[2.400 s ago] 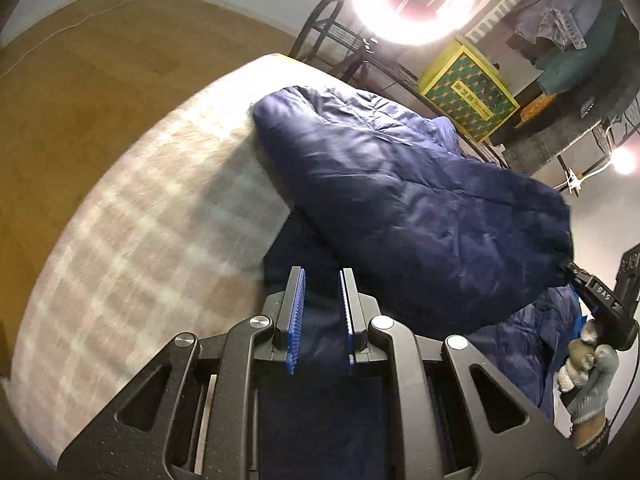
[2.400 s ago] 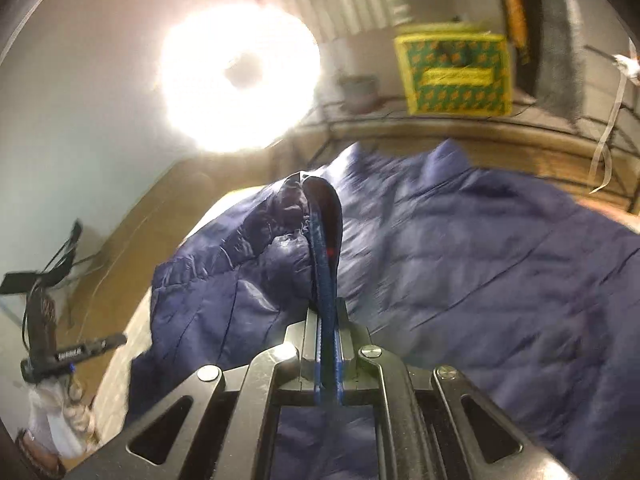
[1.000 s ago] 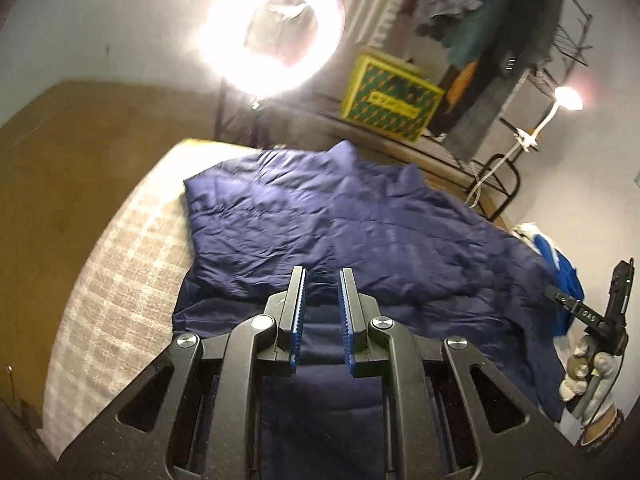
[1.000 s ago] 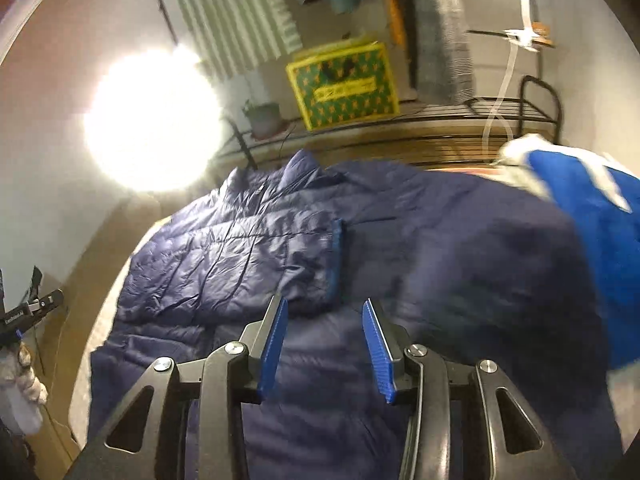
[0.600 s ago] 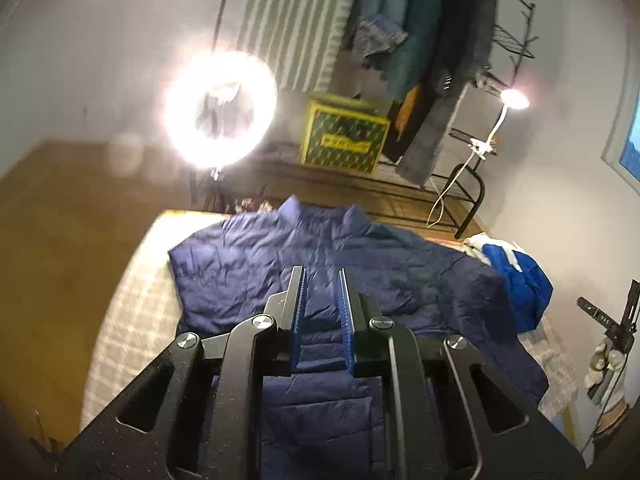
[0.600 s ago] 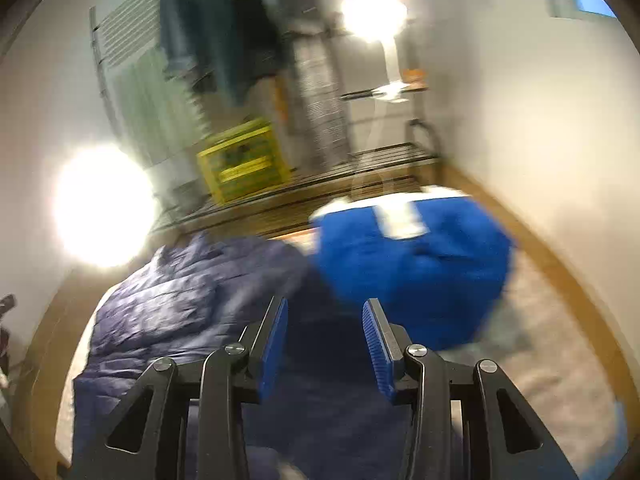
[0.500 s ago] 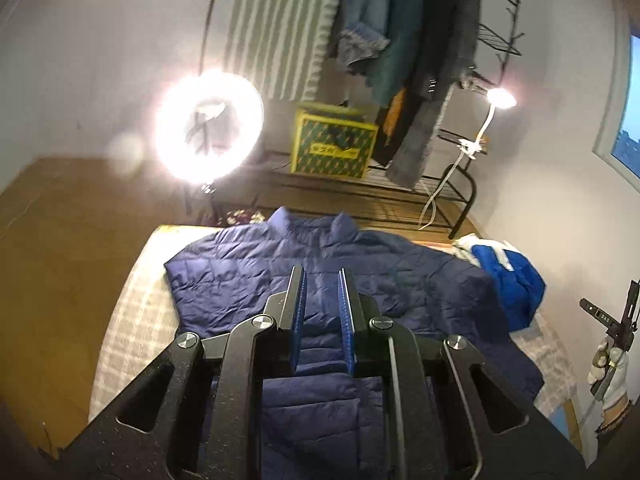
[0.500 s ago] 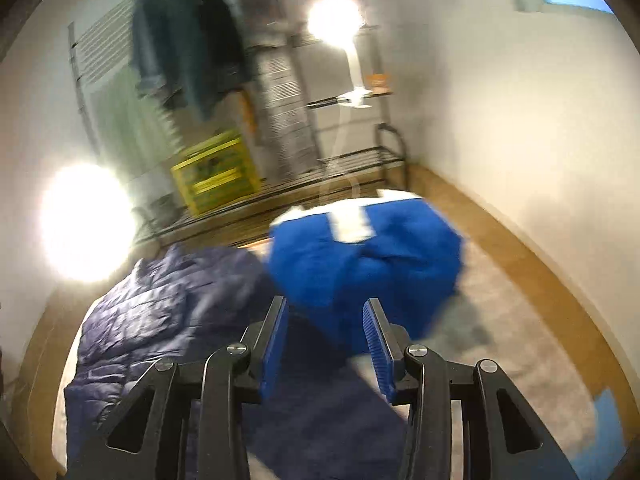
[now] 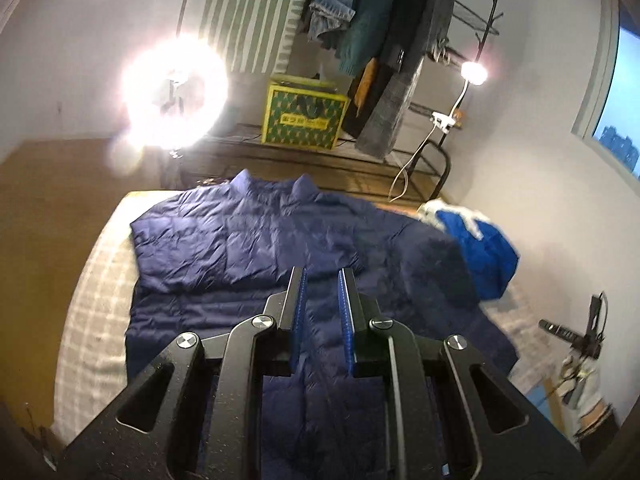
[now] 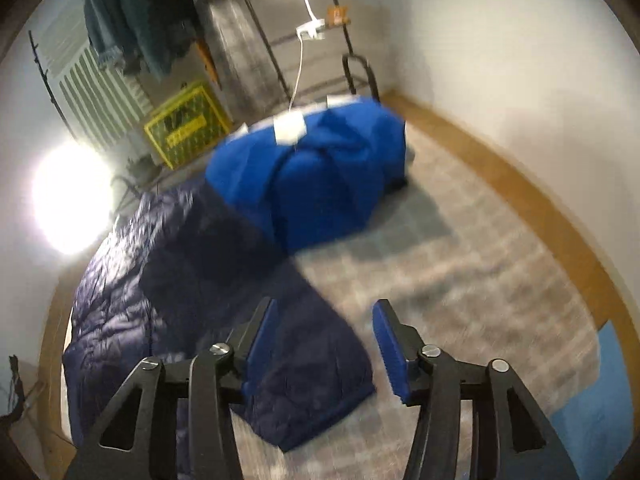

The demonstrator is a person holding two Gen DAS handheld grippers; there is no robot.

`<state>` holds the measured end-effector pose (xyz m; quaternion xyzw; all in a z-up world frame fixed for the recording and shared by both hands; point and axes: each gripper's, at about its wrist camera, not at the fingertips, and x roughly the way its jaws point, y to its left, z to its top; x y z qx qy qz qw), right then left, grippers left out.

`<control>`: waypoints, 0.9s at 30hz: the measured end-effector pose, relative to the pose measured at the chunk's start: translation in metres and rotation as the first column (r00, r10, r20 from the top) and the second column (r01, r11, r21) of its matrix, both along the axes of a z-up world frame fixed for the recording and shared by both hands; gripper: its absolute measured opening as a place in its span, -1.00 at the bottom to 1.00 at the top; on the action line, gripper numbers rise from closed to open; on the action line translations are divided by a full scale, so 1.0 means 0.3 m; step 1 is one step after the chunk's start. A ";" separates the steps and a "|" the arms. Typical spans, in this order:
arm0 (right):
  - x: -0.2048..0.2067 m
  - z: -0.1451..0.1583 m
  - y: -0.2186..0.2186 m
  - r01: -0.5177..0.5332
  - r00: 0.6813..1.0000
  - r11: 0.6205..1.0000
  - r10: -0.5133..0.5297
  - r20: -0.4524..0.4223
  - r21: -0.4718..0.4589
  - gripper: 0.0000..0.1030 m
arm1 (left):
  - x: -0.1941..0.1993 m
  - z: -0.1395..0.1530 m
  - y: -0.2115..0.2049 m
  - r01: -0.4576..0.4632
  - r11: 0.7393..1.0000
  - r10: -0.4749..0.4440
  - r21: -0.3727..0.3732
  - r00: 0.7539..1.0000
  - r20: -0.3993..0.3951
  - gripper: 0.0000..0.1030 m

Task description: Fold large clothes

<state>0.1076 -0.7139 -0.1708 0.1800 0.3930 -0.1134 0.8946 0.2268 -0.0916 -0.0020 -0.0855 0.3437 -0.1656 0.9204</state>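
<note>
A large navy quilted jacket [image 9: 256, 248] lies spread on the checked table cover [image 9: 92, 296], collar at the far side, one sleeve folded across its front. It also shows in the right wrist view [image 10: 168, 288], with a corner near me. My left gripper [image 9: 322, 280] hangs above the jacket's near part, slightly open and empty. My right gripper [image 10: 324, 316] is open and empty above the jacket's right edge and the bare cover [image 10: 460, 280]. The right gripper [image 9: 576, 332] also shows at the far right of the left wrist view.
A bright blue garment [image 10: 320, 176] is bunched at the table's far right corner [image 9: 480, 248]. Behind the table stand a ring light [image 9: 176, 92], a yellow-green box [image 9: 304, 116], a clothes rack [image 9: 384, 40] and a clamp lamp [image 9: 474, 72].
My right gripper let go of the jacket sleeve, opened, and swung right toward the blue garment. My left gripper rose and pulled back, so the whole jacket is in view.
</note>
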 end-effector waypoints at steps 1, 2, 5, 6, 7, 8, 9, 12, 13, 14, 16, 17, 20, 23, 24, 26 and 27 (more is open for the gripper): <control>0.002 -0.019 -0.007 0.003 1.000 1.000 -0.003 -0.012 0.023 0.19 | -0.022 -0.027 -0.004 0.004 1.000 -0.004 -0.005 1.000 -0.013 -0.72; 0.001 -0.042 -0.012 0.008 1.000 0.999 -0.007 -0.024 0.047 0.23 | -0.041 -0.055 -0.006 0.011 1.000 -0.011 -0.016 0.999 -0.030 -0.72; -0.003 -0.119 -0.043 0.049 0.996 0.993 -0.041 -0.073 0.106 0.23 | -0.096 -0.143 -0.027 0.024 1.000 -0.024 0.000 0.998 -0.064 -0.72; -0.001 -0.144 -0.053 0.066 0.994 0.990 -0.055 -0.090 0.124 0.23 | -0.106 -0.168 -0.034 0.027 1.000 -0.026 0.010 0.997 -0.072 -0.72; 0.000 -0.175 -0.063 0.088 0.991 0.985 -0.072 -0.111 0.148 0.23 | -0.115 -0.196 -0.040 0.029 0.999 -0.028 0.013 0.996 -0.081 -0.72; 0.001 -0.198 -0.069 0.108 0.988 0.980 -0.087 -0.128 0.166 0.23 | -0.118 -0.233 -0.043 0.033 0.999 -0.032 0.001 0.994 -0.104 -0.72; 0.001 -0.224 -0.077 0.130 0.984 0.974 -0.103 -0.146 0.186 0.23 | -0.115 -0.261 -0.042 0.030 0.999 -0.032 -0.017 0.992 -0.124 -0.72; -0.007 -0.284 -0.079 0.169 0.976 0.955 -0.128 -0.174 0.244 0.23 | -0.091 -0.326 -0.035 0.012 0.998 -0.022 -0.061 0.985 -0.169 -0.72; -0.009 -0.293 -0.074 0.177 0.975 0.953 -0.135 -0.178 0.248 0.23 | -0.086 -0.338 -0.035 -0.001 0.998 -0.011 -0.070 0.984 -0.177 -0.72; -0.009 -0.299 -0.072 0.179 0.974 0.952 -0.136 -0.180 0.250 0.22 | -0.077 -0.353 -0.035 -0.009 0.998 -0.003 -0.067 0.984 -0.179 -0.72; 0.000 -0.308 -0.054 0.169 0.975 0.954 -0.124 -0.186 0.248 0.16 | -0.056 -0.385 -0.030 -0.019 0.996 0.003 -0.083 0.981 -0.195 -0.72; 0.007 -0.310 -0.047 0.163 0.974 0.957 -0.119 -0.191 0.239 0.11 | -0.047 -0.398 -0.028 -0.021 0.996 0.003 -0.090 0.980 -0.201 -0.72; 0.031 -0.320 -0.022 0.139 0.976 0.962 -0.092 -0.199 0.236 -0.60 | -0.020 -0.431 -0.028 -0.032 0.997 0.017 -0.070 0.979 -0.204 -0.72; 0.047 -0.274 0.013 0.107 0.984 0.971 -0.072 -0.165 0.212 -0.85 | 0.012 -0.467 -0.001 -0.047 0.995 0.026 -0.086 0.972 -0.232 -0.72; 0.051 -0.252 0.026 0.096 0.987 0.977 -0.067 -0.149 0.190 -0.86 | 0.026 -0.477 0.014 -0.065 0.993 0.038 -0.101 0.969 -0.245 -0.72; 0.065 -0.171 0.073 0.062 0.994 0.989 -0.049 -0.103 0.131 -0.88 | 0.046 -0.483 0.036 -0.091 0.989 0.058 -0.119 0.966 -0.254 -0.72; 0.071 -0.145 0.088 0.054 0.995 0.991 -0.044 -0.087 0.123 -0.88 | 0.052 -0.480 0.045 -0.100 0.987 0.066 -0.125 0.966 -0.252 -0.72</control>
